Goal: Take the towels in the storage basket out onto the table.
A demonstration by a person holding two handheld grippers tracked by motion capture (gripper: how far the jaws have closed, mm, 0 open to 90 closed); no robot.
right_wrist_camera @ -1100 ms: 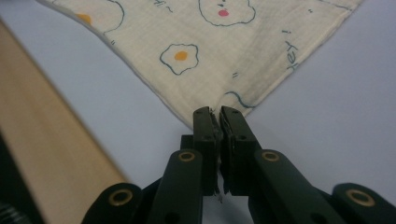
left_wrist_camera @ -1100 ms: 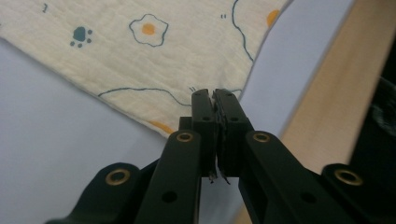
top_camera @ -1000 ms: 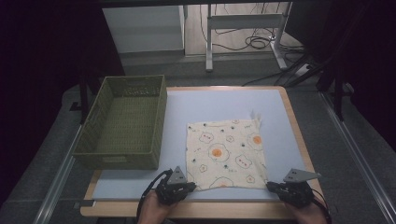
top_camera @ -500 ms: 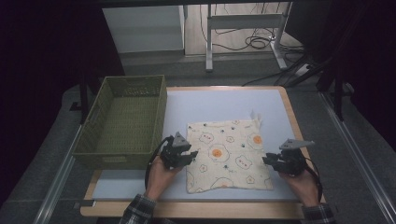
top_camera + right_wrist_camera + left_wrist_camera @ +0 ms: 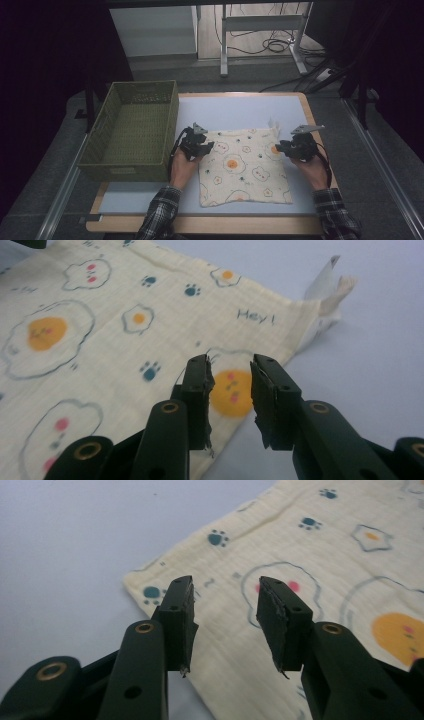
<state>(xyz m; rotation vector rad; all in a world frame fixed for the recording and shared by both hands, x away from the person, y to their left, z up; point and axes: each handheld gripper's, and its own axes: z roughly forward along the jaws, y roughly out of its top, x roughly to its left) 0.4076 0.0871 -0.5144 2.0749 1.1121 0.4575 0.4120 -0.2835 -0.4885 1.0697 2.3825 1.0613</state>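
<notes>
My left tongs (image 5: pixel 204 145) hang low over the cloth's (image 5: pixel 243 167) far left corner, forearm entering from the bench's (image 5: pixel 250 107) near edge. My right tongs (image 5: pixel 283 146) hang over the far right corner, posed likewise. Both pairs have just been opening; each now stands part open, pads clear of the fabric, holding nothing. The cloth lies flat, right of centre on the bench, its near edge close to the near bench edge. A small tag (image 5: pixel 327 287) projects from its far right corner; print illegible. My hands hide the cloth's side edges. The green basket (image 5: pixel 134 131) borders the left edge. Free surface lies beyond the cloth.
</notes>
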